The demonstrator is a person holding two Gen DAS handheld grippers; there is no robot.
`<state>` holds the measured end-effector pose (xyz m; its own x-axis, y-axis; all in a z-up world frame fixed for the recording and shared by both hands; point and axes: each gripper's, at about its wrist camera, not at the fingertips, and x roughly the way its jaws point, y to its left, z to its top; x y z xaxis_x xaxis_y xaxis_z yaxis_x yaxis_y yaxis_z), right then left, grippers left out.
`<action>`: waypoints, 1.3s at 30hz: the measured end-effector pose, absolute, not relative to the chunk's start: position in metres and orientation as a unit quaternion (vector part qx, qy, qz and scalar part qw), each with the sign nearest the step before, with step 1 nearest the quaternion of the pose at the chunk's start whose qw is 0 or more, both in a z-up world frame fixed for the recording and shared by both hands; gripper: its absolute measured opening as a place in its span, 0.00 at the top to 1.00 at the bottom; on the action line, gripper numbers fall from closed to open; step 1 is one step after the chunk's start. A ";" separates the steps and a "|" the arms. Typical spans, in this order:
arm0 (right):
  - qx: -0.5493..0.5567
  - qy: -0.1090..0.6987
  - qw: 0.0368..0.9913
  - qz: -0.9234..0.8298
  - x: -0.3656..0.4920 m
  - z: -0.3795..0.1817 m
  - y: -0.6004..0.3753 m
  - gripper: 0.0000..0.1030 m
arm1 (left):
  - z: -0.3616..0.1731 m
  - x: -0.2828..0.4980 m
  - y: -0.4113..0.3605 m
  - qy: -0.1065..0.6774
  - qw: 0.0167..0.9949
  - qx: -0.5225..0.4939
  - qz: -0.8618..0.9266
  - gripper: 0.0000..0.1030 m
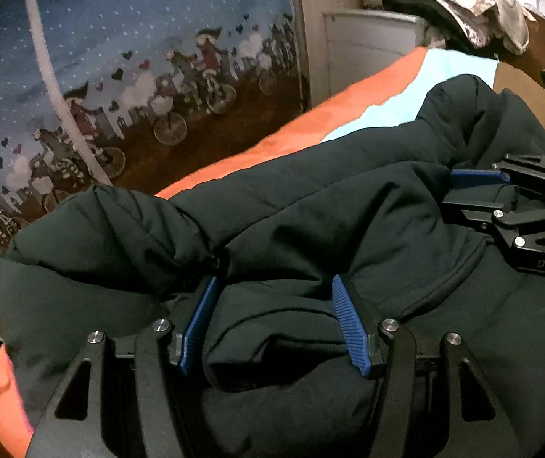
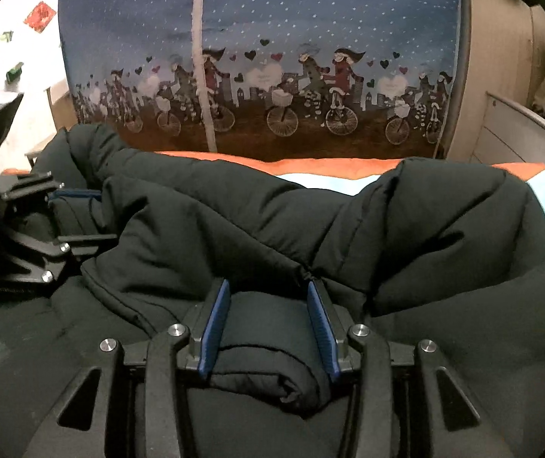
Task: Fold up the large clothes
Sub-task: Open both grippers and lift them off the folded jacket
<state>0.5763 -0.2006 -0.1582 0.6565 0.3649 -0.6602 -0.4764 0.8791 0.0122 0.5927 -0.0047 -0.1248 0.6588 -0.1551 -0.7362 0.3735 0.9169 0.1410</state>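
Note:
A large black padded jacket (image 1: 310,206) lies bunched across an orange and light-blue bed cover (image 1: 310,122). My left gripper (image 1: 272,286) is shut on a thick fold of the jacket, held between its blue pads (image 1: 348,320). My right gripper (image 2: 268,290) is likewise shut on a thick roll of the jacket (image 2: 310,213) between its blue pads (image 2: 215,320). Each gripper shows in the other's view: the right one is in the left wrist view (image 1: 478,191), the left one in the right wrist view (image 2: 77,213), both on the jacket's near edge.
A blue curtain (image 2: 264,57) printed with cyclists and hearts hangs right behind the bed. A white cabinet (image 1: 367,49) with a heap of clothes (image 1: 463,4) on top stands at the right. A white wall (image 2: 24,57) is at the left.

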 end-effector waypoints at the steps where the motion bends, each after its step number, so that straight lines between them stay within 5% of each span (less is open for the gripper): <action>1: -0.072 0.339 0.909 0.233 0.578 -0.161 -0.203 0.62 | -0.125 0.592 -0.006 0.381 0.903 0.139 -0.143 0.45; 20: -0.081 0.354 0.917 0.165 0.546 -0.149 -0.207 0.57 | -0.110 0.572 0.011 0.435 0.890 0.083 -0.109 0.31; 33: 0.027 0.336 0.929 0.152 0.486 -0.090 -0.234 0.24 | -0.046 0.522 0.033 0.429 0.898 -0.030 -0.088 0.30; 39: 0.051 0.310 0.938 0.149 0.452 -0.068 -0.233 0.11 | -0.021 0.486 0.036 0.415 0.904 -0.071 -0.074 0.21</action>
